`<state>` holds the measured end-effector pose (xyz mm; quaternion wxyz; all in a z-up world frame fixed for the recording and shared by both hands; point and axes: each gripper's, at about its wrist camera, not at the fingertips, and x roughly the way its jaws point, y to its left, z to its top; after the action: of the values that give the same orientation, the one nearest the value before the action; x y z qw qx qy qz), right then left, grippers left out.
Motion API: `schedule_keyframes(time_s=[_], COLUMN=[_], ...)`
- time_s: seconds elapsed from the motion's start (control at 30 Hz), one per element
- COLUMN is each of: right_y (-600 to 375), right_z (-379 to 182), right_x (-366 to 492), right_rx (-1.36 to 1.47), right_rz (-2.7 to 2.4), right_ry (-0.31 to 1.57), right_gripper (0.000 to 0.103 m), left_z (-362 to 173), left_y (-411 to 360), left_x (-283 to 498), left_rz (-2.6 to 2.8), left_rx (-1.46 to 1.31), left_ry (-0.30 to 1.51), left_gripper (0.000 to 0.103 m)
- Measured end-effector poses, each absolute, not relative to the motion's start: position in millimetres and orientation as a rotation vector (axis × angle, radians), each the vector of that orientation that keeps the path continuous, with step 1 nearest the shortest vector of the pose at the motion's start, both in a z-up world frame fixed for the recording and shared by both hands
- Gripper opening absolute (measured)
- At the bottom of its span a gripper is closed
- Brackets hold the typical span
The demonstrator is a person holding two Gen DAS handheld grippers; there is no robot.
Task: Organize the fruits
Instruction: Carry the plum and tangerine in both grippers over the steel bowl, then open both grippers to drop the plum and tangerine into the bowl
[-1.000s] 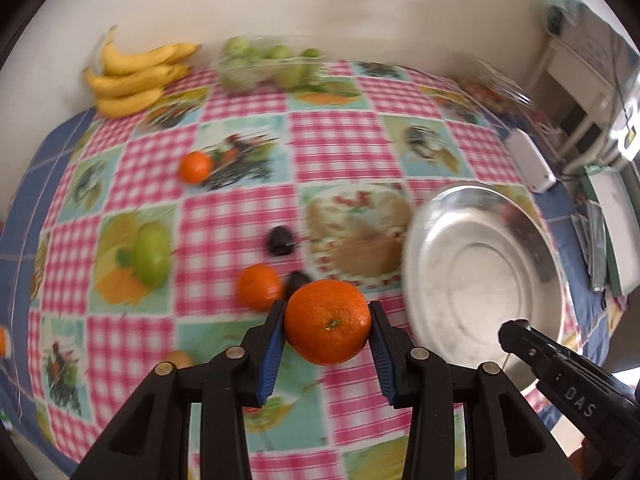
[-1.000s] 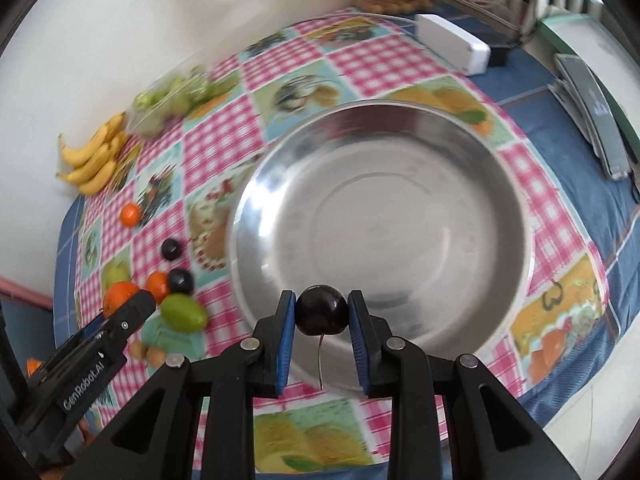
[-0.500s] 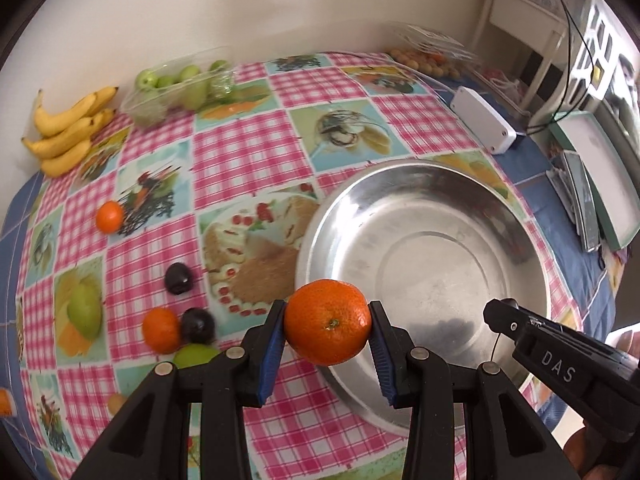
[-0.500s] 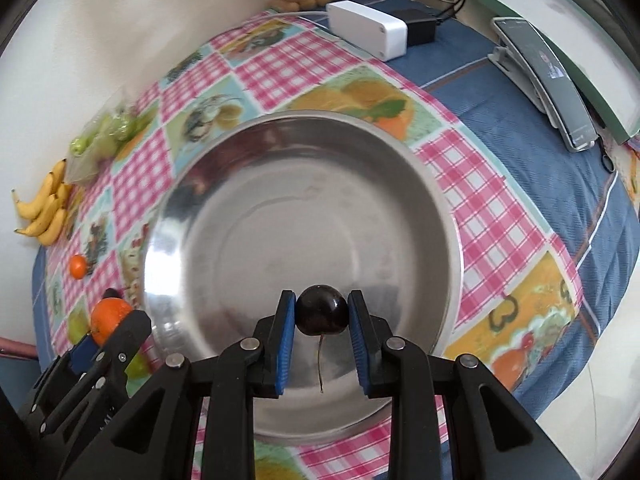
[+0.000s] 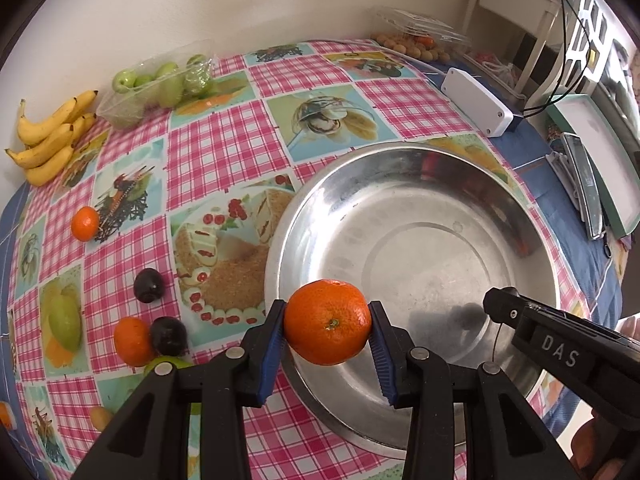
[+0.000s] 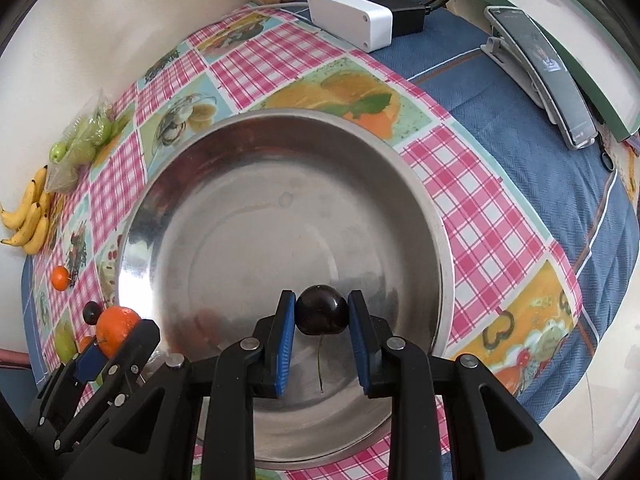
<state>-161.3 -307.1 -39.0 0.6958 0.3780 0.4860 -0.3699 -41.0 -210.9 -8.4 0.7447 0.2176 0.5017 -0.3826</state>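
My left gripper [image 5: 327, 334] is shut on an orange mandarin [image 5: 327, 322] and holds it over the near left rim of the steel bowl [image 5: 500, 216]. My right gripper [image 6: 321, 320] is shut on a dark cherry [image 6: 322, 314] with its stem hanging down, above the near part of the same bowl [image 6: 192, 160]. The bowl's inside holds nothing. In the right wrist view the left gripper [image 6: 114, 336] shows at lower left with the mandarin [image 6: 116, 326]. The right gripper's black body [image 5: 560, 344] shows at the right of the left wrist view.
On the checked cloth left of the bowl lie two mandarins [image 5: 85, 223] [image 5: 132, 340], two dark cherries [image 5: 149, 285] [image 5: 168, 335] and a green fruit [image 5: 164, 362]. Bananas [image 5: 48, 136] and a tray of green fruit [image 5: 160, 80] sit at the back left. A white box [image 5: 476, 102] and small round fruits [image 5: 408, 46] are at the back right.
Both grippers have moved toward the bowl with their fruit still held. The left one swung right, so the bowl now fills more of its view.
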Motion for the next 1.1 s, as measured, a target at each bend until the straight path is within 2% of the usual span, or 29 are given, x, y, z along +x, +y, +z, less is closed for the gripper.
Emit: schedule_keyframes(time_s=[0.17,0.43,0.5,0.57,0.7,0.77,1.03,1.1], right_y=[-305.8,-306.3,-306.2,-305.4,-304.7,-303.8,-297.7,-296.4], right_z=[-37.6,-39.0,-37.7,-34.4,-28.6,-25.8,-19.2,-19.1], right_x=[-161.1,-156.8,-157.0,-157.3,-156.7,-156.4,-153.9,-153.0], right_rx=[0.825,0.807,0.801,0.782,0.76,0.749,0.71,0.704], right_rz=[-0.832,-0.833,-0.836,-0.843,-0.842,-0.844,-0.832,-0.826], right_ry=[1.09,1.104,1.102,1.091,1.075,1.069,1.055,1.054], right_gripper=[0.028,0.028,0.033,0.047,0.058,0.067,0.081,0.083], left_z=[-9.2,-0.9,0.8,2.2,5.0,6.8,5.4,3.5], left_y=[-211.9,-210.2,-209.6,-208.3,-202.8,-198.4,-178.9,-173.9], left_x=[-42.2,-45.8,-46.3,-44.7,-38.8,-34.5,-13.4,-7.5], left_rz=[-0.844,-0.861,-0.857,-0.847,-0.82,-0.794,-0.676,-0.641], left_rx=[0.482,0.468,0.469,0.465,0.439,0.424,0.373,0.359], left_ry=[1.102,1.087,1.082,1.083,1.096,1.104,1.14,1.147], left_gripper=[0.043,0.057,0.058,0.06,0.065,0.068,0.079,0.091])
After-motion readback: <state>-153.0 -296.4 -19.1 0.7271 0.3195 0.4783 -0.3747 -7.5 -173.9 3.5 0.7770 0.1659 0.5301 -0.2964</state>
